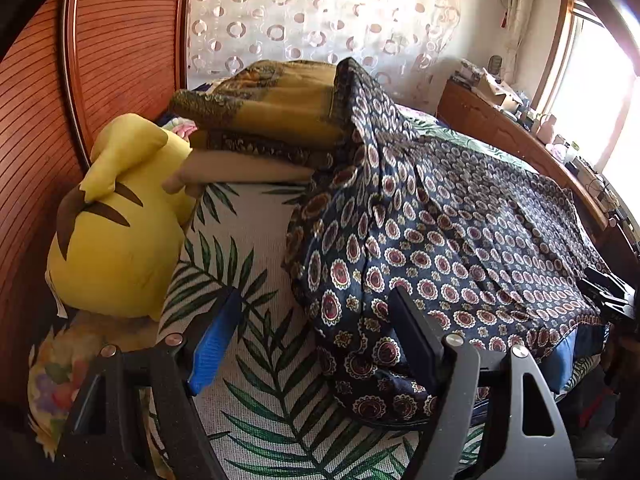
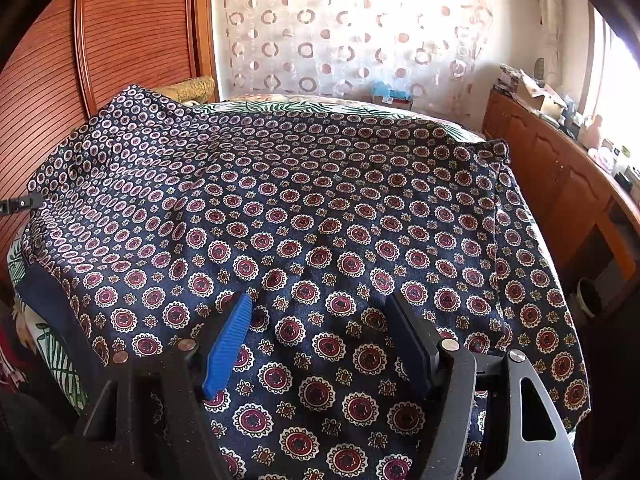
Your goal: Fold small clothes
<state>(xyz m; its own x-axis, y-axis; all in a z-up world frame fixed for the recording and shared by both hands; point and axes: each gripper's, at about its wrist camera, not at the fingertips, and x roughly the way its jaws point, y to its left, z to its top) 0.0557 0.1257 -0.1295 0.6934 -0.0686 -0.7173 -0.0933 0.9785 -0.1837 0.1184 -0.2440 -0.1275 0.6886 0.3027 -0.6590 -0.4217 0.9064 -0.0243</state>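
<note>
A navy garment with red medallion print [image 1: 460, 240] lies spread over the bed, and its far left part drapes up over a pile of bedding. In the right wrist view the garment [image 2: 320, 200] fills most of the bed. My left gripper [image 1: 316, 296] is open above the garment's near left edge, its blue-padded finger [image 1: 216, 340] over bare sheet. My right gripper [image 2: 320, 300] is open low over the near middle of the cloth. The fabric lies flat beneath it and the pads do not press on it.
A yellow plush toy [image 1: 112, 232] sits at the bed's left side by a wooden wardrobe [image 1: 40, 120]. A folded mustard blanket [image 1: 272, 112] is stacked behind it. The leaf-print sheet [image 1: 248, 360] shows at the near left. A cluttered wooden cabinet [image 2: 560, 184] runs along the right.
</note>
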